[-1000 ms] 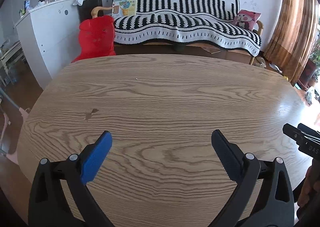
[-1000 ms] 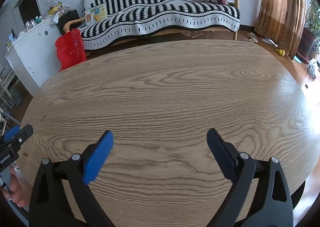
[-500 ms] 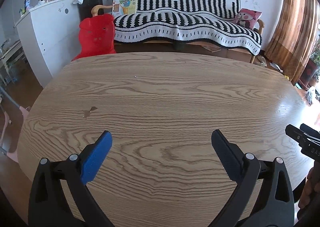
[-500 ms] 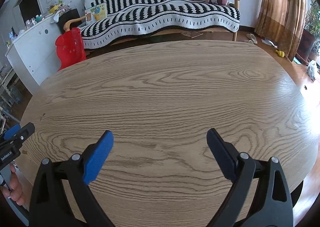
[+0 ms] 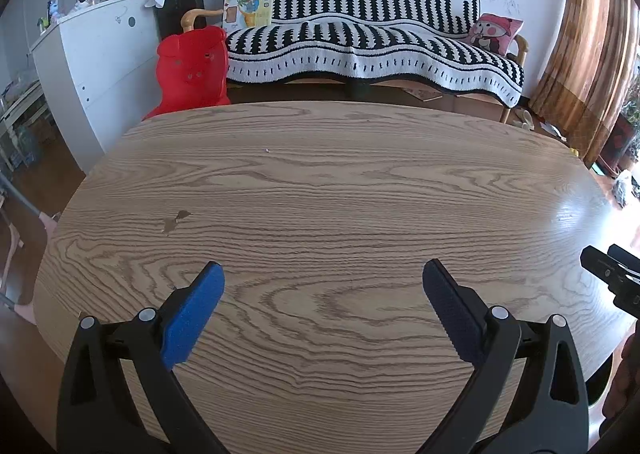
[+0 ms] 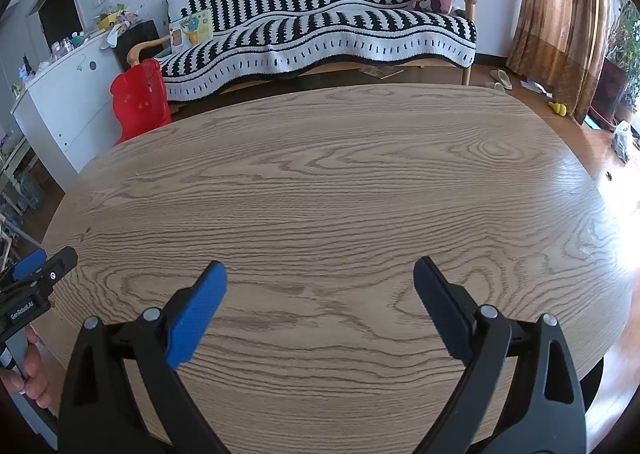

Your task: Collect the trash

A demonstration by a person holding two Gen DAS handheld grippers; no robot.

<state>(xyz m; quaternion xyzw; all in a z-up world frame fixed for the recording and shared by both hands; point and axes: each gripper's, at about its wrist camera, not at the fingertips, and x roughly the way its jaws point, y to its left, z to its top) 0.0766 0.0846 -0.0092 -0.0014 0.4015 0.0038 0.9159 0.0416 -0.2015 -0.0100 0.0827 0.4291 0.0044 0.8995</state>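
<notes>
My left gripper (image 5: 322,274) is open and empty above the near part of an oval wooden table (image 5: 320,182). My right gripper (image 6: 320,274) is open and empty above the same table (image 6: 340,194). A small brown stain or scrap (image 5: 176,220) and a tiny white speck (image 5: 267,150) lie on the table's left half. I see no other trash on the table. The right gripper's tip shows at the right edge of the left wrist view (image 5: 612,270); the left gripper's tip shows at the left edge of the right wrist view (image 6: 36,274).
A black-and-white striped sofa (image 5: 360,38) stands beyond the table, with a red plastic chair (image 5: 192,70) and a white cabinet (image 5: 100,62) to its left. Brown curtains (image 5: 588,46) hang at the right. Small items lie on the floor at the right (image 6: 558,108).
Both views have tilted slightly, so the table's far edge sits a little lower in frame. Both grippers stay open and empty.
</notes>
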